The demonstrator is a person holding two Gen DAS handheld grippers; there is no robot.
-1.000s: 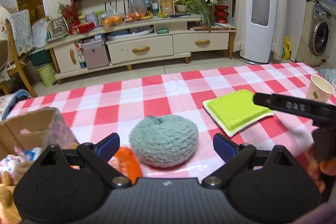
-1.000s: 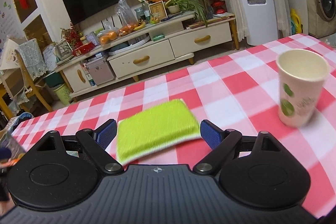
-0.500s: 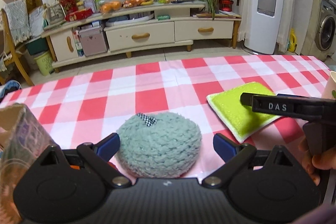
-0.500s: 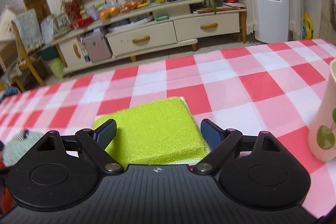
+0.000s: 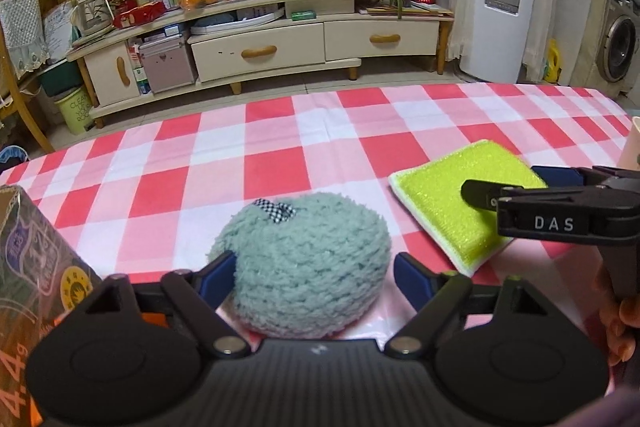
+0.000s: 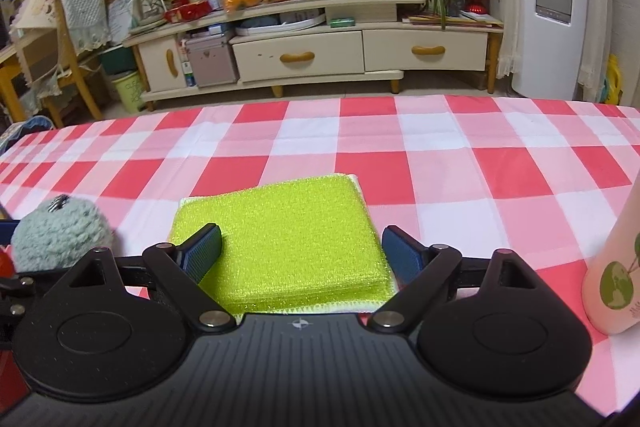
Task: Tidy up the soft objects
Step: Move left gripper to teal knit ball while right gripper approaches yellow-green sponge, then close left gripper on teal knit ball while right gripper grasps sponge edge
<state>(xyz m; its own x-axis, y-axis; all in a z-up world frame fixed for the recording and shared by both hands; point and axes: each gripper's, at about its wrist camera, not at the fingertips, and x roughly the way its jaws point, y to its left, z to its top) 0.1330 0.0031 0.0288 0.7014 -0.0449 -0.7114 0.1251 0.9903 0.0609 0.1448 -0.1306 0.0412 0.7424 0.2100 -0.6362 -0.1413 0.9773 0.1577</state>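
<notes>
A fuzzy grey-green knitted ball (image 5: pixel 308 263) with a checked tag lies on the red-checked tablecloth (image 5: pixel 280 147). My left gripper (image 5: pixel 316 277) is open with its blue pads on either side of the ball. A lime-green sponge pad (image 6: pixel 280 239) with a white underside lies to the right. My right gripper (image 6: pixel 300 251) is open and straddles the sponge; it also shows from the side in the left wrist view (image 5: pixel 560 203). The ball also shows at the left of the right wrist view (image 6: pixel 60 231).
A cardboard box (image 5: pixel 36 267) stands at the table's left, close to my left gripper. An orange item (image 5: pixel 152 317) lies behind the left finger. A paper cup (image 6: pixel 616 267) stands at the right. A TV cabinet (image 5: pixel 260 39) lies beyond the table's far edge.
Both grippers have moved forward and down. The ball now sits between my left pads, and the sponge now sits between my right pads.
</notes>
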